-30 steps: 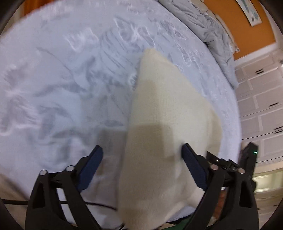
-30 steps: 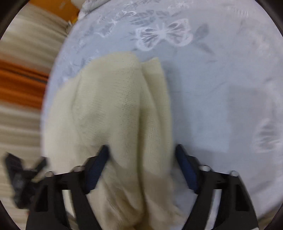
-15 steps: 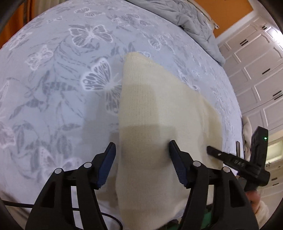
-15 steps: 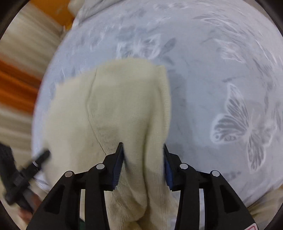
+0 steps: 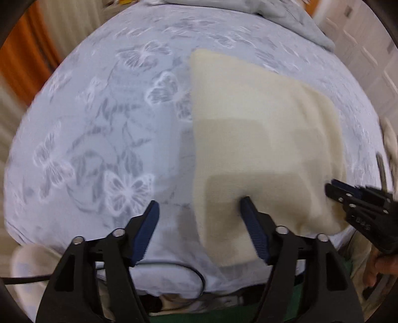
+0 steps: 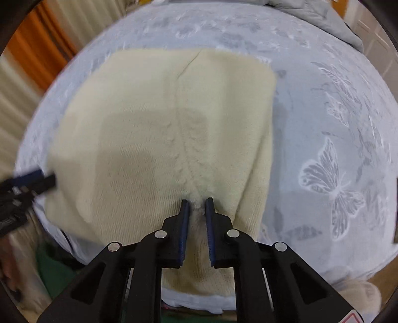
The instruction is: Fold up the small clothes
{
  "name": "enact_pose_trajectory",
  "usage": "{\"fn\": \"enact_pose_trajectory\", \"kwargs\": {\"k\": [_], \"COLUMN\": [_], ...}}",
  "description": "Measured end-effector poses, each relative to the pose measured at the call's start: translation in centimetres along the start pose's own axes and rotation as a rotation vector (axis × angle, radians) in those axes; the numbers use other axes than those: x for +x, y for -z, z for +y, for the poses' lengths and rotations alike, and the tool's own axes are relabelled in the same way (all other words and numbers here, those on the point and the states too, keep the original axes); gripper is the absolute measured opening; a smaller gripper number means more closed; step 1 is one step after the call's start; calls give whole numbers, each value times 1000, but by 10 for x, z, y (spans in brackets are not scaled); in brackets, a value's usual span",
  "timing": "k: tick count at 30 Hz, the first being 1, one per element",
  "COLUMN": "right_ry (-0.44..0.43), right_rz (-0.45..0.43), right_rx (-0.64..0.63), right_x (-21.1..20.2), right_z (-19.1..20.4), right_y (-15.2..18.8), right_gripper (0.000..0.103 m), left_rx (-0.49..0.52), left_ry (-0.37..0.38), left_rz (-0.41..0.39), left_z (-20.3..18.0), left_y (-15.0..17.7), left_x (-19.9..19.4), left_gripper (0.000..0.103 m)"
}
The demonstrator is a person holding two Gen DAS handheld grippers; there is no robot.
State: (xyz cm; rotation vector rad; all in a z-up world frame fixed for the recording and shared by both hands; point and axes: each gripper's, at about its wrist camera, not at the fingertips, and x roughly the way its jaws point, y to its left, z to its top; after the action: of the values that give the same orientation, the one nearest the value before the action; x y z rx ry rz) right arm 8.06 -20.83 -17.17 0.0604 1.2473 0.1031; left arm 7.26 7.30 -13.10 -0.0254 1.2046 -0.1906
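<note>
A cream knit garment (image 5: 261,139) lies spread on a pale blue bedspread with butterfly print (image 5: 104,139). My left gripper (image 5: 199,211) is open, its jaws straddling the garment's near left edge, holding nothing. My right gripper (image 6: 197,206) is shut on a pinch of the cream knit (image 6: 174,129) at its near edge. The right gripper also shows at the right of the left wrist view (image 5: 360,201). The left gripper's tip shows at the left of the right wrist view (image 6: 34,180).
A grey quilt (image 5: 286,17) is bunched at the far end of the bed. White cabinet doors (image 5: 373,54) stand on the right, striped and orange curtains (image 6: 37,54) on the left. A black cable (image 5: 174,267) hangs at the bed's near edge.
My right gripper closed on the garment's near edge. My left gripper opened wider and shifted left, off most of the knit. The garment now lies spread flatter.
</note>
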Motion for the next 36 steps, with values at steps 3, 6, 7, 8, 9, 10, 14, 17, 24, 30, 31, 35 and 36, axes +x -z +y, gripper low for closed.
{"fn": "enact_pose_trajectory", "kwargs": {"k": [3,6,7,8,9,10,14,17,24,30,31,35,36], "right_ry": [18,-67,-79,-65,-28,14,-55,-43,48,111,117,145,146], "right_rz": [-28,-67,-53,-30,-3,64,109,47,-101,-155,-170,-184,-179], "right_rx": [24,-12,-20,-39,-53,-51,88,78,138,206,217,232,230], "right_x": [-31,-65,-66,-58,-47,-22,-1,-31,-85,-98,-102,-102,-101], "right_z": [4,18,20,21,23,18,0,6,-2,-13,-14,-13,-12], "right_y": [-5,5,10,16,23,30,33,35,39,25,28,37,38], "right_gripper": [9,9,9,9,5,0,0,6,30,57,58,64,64], "left_rx": [-1,29,41,47,57,61,-5,10,71,103,106,84,76], "left_ry": [-21,0,-5,-20,-46,-82,-97,-96,-107,-142,-145,-151,-153], "left_rz": [17,-26,-33,-27,-3,30,59,44,-73,-174,-176,-175,-180], "left_z": [2,-2,-3,-4,-4,-4,7,4,-24,-46,-49,-52,-51], "left_y": [-7,-5,-2,1,5,8,15,13,8,0,0,4,5], "left_x": [-12,-37,-41,-40,-33,-21,5,-11,-56,-79,-82,-81,-81], "left_gripper": [69,67,67,67,67,67,68,66,74,95,95,95,95]}}
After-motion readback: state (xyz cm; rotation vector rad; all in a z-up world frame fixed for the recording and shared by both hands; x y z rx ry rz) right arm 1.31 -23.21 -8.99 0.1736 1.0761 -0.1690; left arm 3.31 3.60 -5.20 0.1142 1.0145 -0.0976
